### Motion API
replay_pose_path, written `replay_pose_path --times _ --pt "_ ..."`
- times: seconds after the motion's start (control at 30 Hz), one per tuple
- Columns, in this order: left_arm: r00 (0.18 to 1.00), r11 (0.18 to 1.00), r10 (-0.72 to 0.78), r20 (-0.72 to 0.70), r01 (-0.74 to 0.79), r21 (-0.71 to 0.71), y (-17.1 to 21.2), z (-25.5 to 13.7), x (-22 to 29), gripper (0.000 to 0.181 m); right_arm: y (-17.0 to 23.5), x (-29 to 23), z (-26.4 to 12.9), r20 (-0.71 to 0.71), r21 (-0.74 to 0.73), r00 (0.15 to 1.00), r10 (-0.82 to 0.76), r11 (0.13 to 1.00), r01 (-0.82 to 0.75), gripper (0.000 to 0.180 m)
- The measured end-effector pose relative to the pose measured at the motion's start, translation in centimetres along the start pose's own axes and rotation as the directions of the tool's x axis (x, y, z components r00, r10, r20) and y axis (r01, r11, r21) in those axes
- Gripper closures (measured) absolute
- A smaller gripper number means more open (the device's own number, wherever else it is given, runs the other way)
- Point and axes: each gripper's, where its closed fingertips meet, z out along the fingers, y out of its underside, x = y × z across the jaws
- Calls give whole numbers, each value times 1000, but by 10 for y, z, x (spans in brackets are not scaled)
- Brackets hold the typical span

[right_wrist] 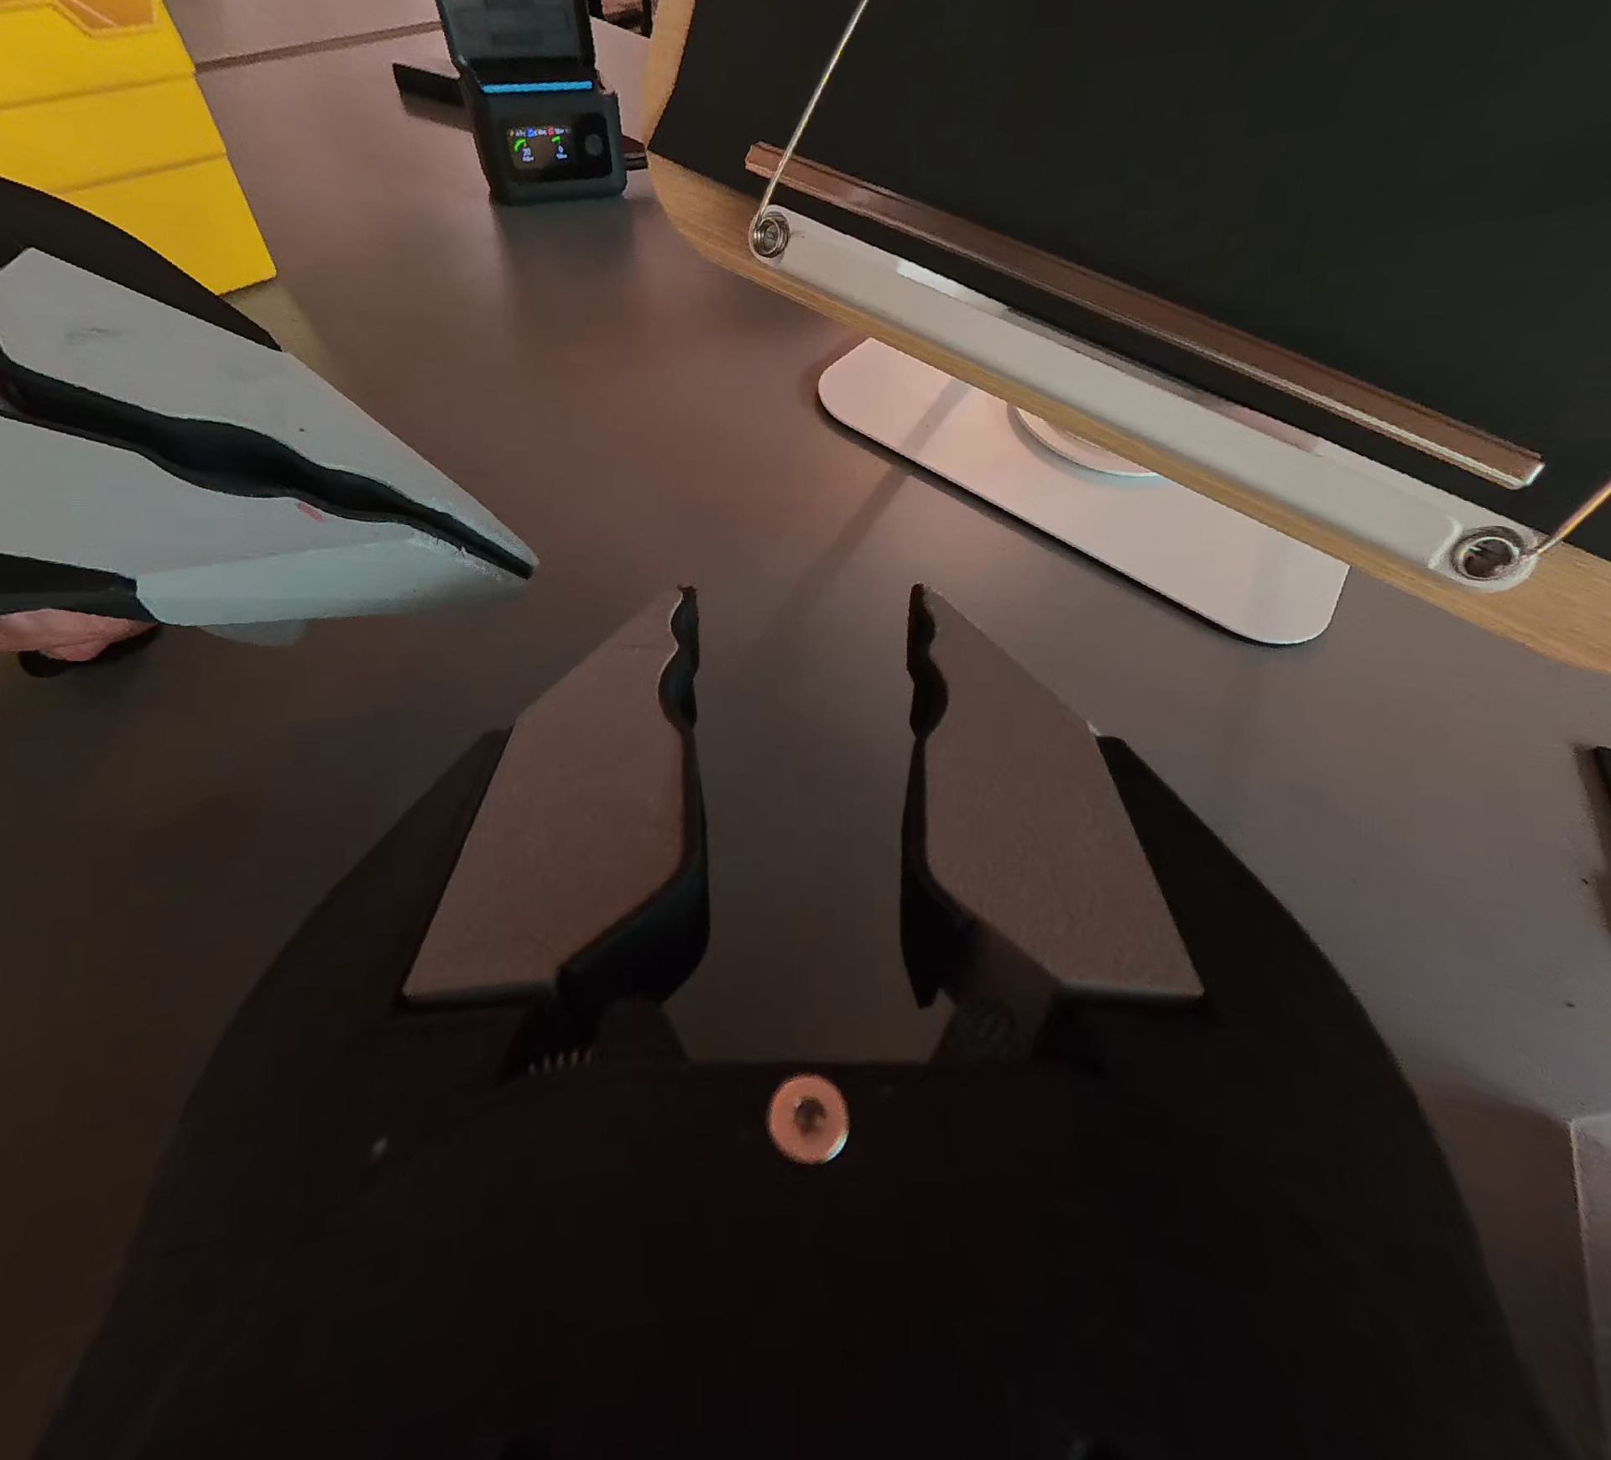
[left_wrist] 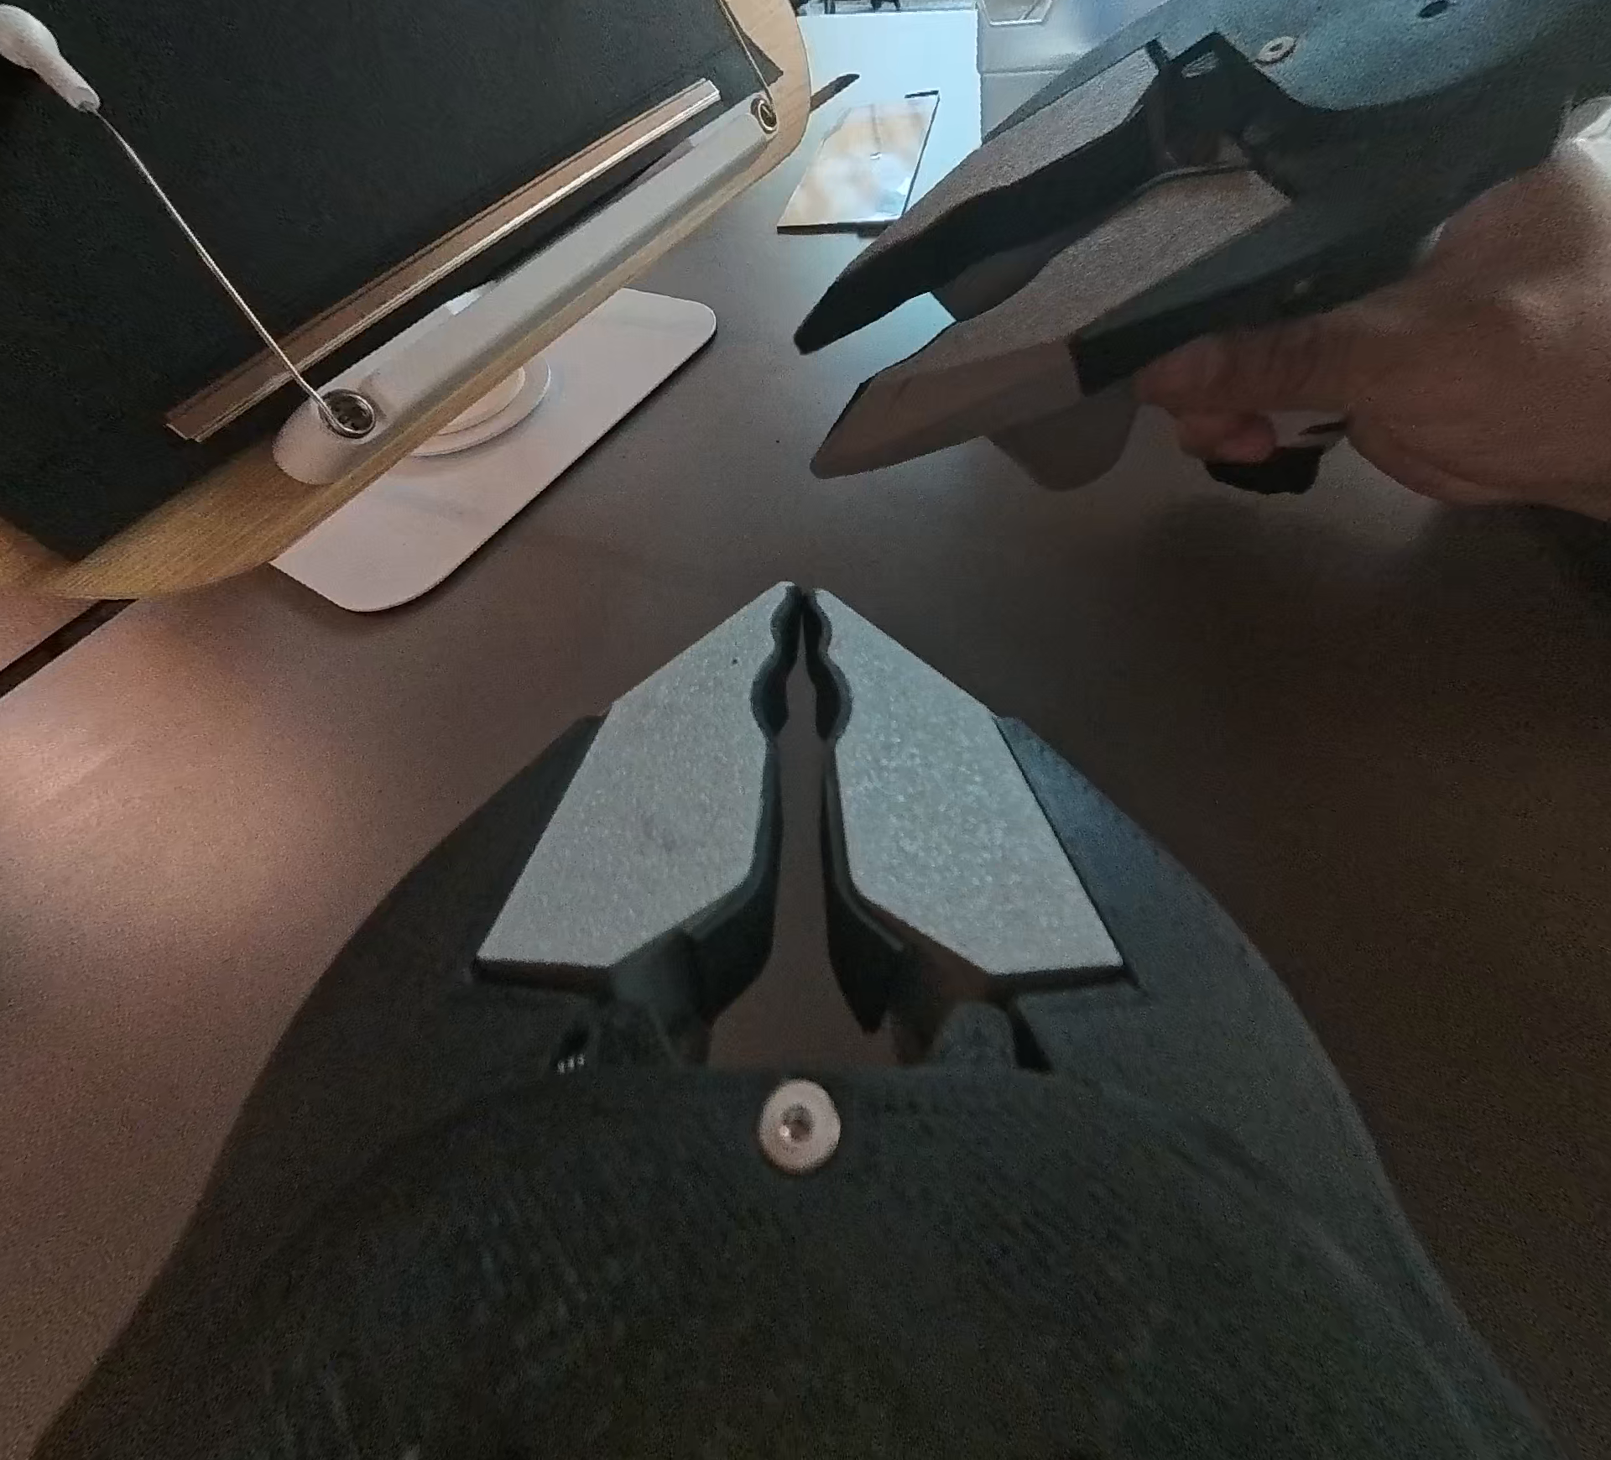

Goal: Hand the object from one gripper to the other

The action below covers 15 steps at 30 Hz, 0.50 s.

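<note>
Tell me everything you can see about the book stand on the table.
The book stand is a tilted board with a black face and a rounded, light wood edge. A pale ledge runs along its bottom, with a thin metal strip above it. Two wire page holders with white tips pivot from the ledge ends. It rests on a round swivel and flat white base on the dark table. It holds no book.

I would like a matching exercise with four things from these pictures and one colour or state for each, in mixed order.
Things:
1. left tongs
2. right tongs
3. bin
4. stand base

Colours or states:
A. yellow
B. open, empty
C. white
D. shut, empty

Pairs: 1-D, 2-B, 3-A, 4-C
</note>
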Motion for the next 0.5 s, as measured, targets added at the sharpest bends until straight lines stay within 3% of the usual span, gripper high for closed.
replay_pose_path --times 0.5 --pt "1000 1000 15 -13 -15 -4 0 1 3 181 2 0 2 -10 -8 1000 -17 1000 17 137"
